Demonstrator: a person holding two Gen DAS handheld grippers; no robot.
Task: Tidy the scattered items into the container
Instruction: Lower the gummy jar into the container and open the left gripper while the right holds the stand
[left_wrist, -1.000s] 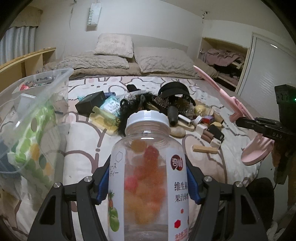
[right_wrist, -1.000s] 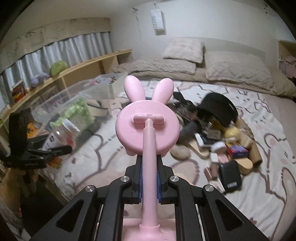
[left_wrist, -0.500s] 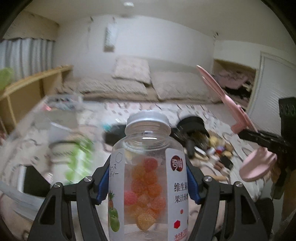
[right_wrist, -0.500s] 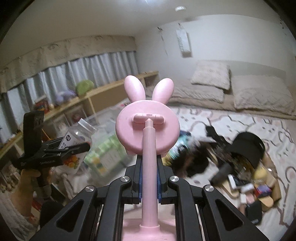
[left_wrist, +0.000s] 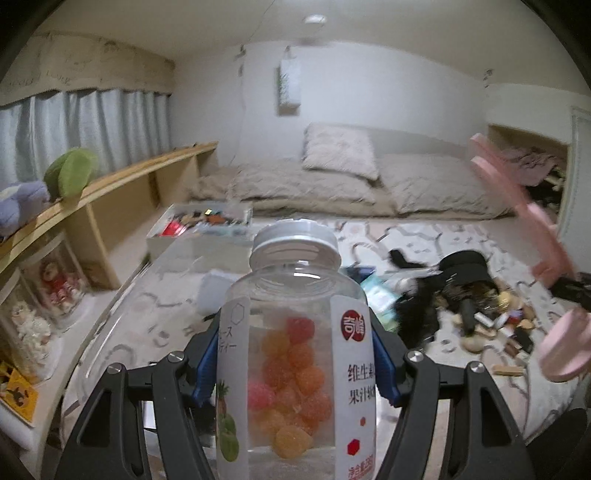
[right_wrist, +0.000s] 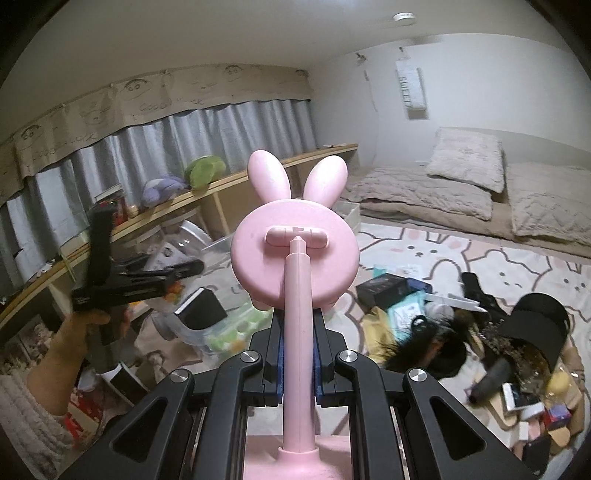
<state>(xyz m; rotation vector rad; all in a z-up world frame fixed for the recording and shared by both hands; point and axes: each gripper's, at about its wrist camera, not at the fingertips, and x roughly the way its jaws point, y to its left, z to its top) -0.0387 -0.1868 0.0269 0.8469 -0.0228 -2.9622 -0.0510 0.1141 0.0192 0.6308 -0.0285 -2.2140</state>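
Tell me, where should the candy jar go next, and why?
Probably down into the clear plastic bin just ahead. The left gripper is clamped on the gummy jar, and the bin's open top sits right below and beyond it, so lowering it there seems the natural small move.

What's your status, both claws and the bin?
Left claw shut on gummy jar. Right claw shut on pink bunny stand. Clear bin open below, already part filled. Nothing blocking it.
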